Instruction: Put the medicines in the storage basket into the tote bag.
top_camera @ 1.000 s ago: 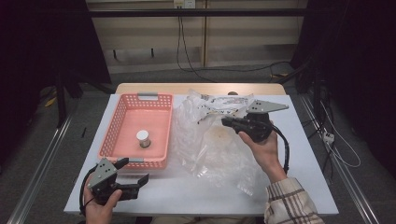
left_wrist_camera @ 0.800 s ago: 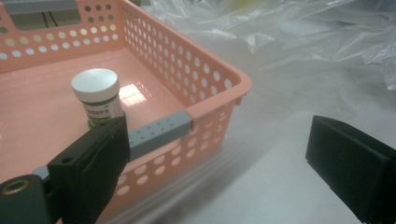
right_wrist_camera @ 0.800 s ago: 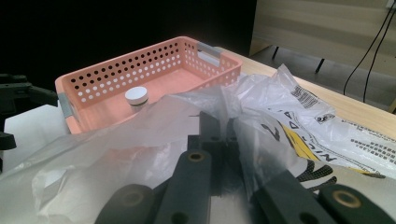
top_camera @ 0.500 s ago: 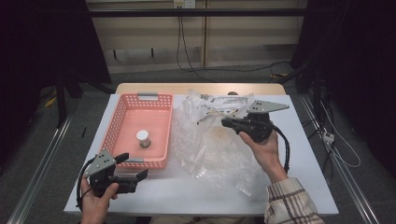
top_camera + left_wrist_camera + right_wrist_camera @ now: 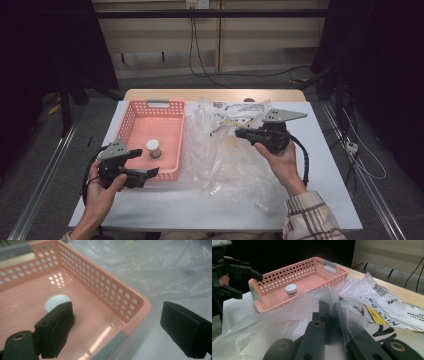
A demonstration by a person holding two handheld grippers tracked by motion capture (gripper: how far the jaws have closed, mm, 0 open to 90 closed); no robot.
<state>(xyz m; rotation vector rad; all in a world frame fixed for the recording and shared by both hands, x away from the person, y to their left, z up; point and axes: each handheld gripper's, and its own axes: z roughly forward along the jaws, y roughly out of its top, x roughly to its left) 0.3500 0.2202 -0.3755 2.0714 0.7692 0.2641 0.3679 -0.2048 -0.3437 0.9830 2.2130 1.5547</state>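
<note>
Two claws worked over a white worktop (image 5: 165, 210). The right claw (image 5: 241, 133) was clamped on a clear plastic bag (image 5: 225, 160) (crumpled, just beside the pink basket (image 5: 134, 120)). The left claw (image 5: 146, 163) stood with jaws apart at the basket's near corner; a white-capped jar (image 5: 153, 148) sat inside.

High view overhead facing forward, gripper views low and close, all sharing pink basket (image 5: 131, 120)
</note>
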